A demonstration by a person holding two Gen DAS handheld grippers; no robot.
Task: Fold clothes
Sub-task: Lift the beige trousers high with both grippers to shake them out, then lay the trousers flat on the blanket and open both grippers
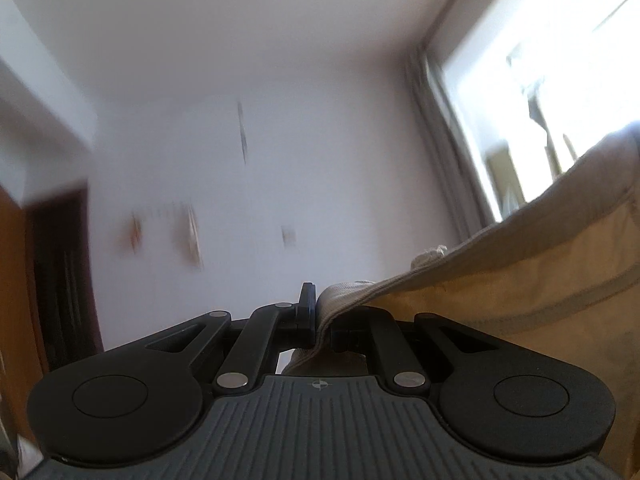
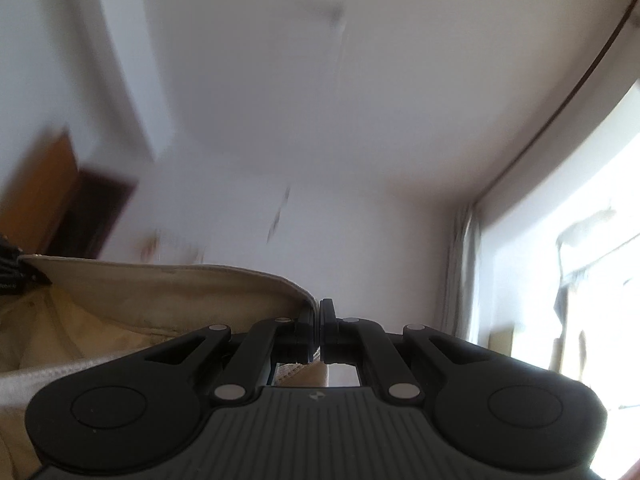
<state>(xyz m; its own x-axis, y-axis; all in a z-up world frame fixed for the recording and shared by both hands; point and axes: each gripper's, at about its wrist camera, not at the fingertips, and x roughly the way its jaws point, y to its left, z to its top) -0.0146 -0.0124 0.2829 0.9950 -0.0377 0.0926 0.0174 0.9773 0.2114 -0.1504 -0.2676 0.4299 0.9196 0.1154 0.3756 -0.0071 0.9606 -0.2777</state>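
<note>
Overhead, left wrist view: left gripper points up toward wall and ceiling, no desk or other support in sight.
Left grip: jaws closed on a ribbed hem of the beige garment, the cloth pinched between the pads.
Garment, left view: it runs from the pinch up and right as a taut edge across the bright window, body hanging below.
Right wrist view: right gripper also aimed upward, curtain and window to its right.
Right grip: jaws pressed together on the garment's edge, which stretches left to a dark shape at the frame's border.
Step in hand, as judged: cloth held aloft between both grippers, spread for a fold or a shake-out; which, I cannot tell.
Doing it well: keep both pinches firm, hold the top edge level and lightly taut, avoid jerks since the blur suggests fast motion.
</note>
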